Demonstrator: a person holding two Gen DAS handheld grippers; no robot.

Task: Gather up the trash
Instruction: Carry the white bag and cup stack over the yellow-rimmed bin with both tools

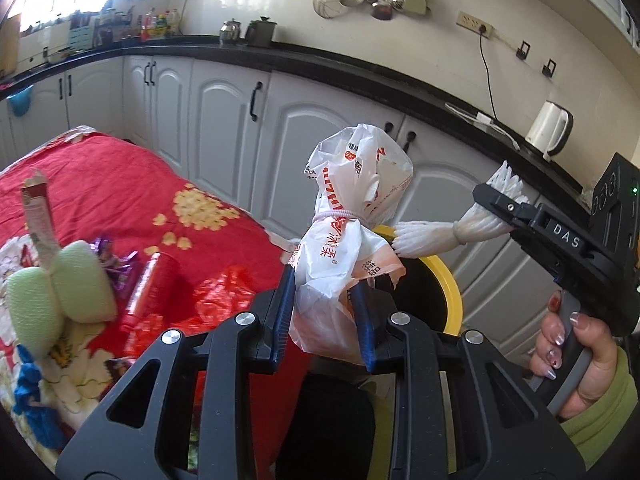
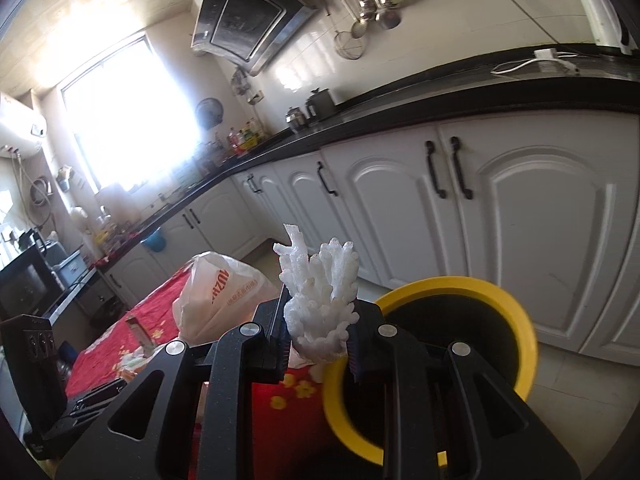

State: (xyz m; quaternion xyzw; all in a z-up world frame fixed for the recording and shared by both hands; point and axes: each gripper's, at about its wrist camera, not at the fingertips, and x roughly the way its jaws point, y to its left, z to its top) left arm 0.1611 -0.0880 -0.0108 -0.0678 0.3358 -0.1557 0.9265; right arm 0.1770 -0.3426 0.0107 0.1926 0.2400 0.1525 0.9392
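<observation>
My left gripper (image 1: 322, 316) is shut on a tied white plastic bag (image 1: 352, 216) with red print and holds it above the near rim of the yellow trash bin (image 1: 450, 292). My right gripper (image 2: 318, 340) is shut on a white foam net sleeve (image 2: 320, 292). In the left wrist view the right gripper (image 1: 504, 208) holds that foam sleeve (image 1: 432, 234) over the bin from the right. The bag also shows in the right wrist view (image 2: 216, 292), left of the bin (image 2: 516, 320).
A table with a red flowered cloth (image 1: 120, 184) carries a green sponge (image 1: 60, 304), a red tube (image 1: 150, 288), a small carton (image 1: 38, 216), purple wrappers and a red plastic bag (image 1: 224, 300). White cabinets (image 1: 224, 120) and a black counter with a kettle (image 1: 548, 128) stand behind.
</observation>
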